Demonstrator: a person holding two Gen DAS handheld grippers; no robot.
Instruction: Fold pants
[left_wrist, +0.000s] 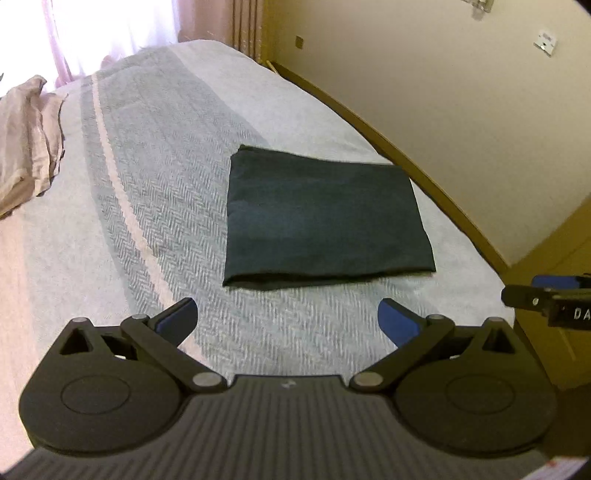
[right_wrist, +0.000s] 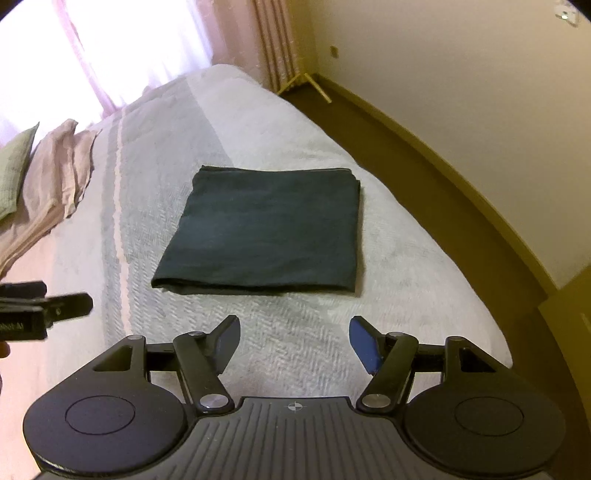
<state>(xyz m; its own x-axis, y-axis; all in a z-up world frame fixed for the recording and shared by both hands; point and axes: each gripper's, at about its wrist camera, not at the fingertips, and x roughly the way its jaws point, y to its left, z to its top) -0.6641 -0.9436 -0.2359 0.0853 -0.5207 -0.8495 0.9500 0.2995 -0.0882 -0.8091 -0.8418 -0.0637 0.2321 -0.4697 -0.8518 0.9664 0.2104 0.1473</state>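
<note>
The dark green pants lie folded into a flat rectangle on the grey bedspread, near the bed's right edge. In the right wrist view the same folded pants sit straight ahead. My left gripper hovers open above the bedspread, short of the fold's near edge, with nothing between its blue pads. My right gripper is also open and empty, held back from the pants. Each view catches the other gripper at its side: the right gripper's tip and the left gripper's tip.
Beige pillows lie at the bed's far left, with a green cushion beside them. A bright curtained window is behind. The brown floor and cream wall run along the right of the bed.
</note>
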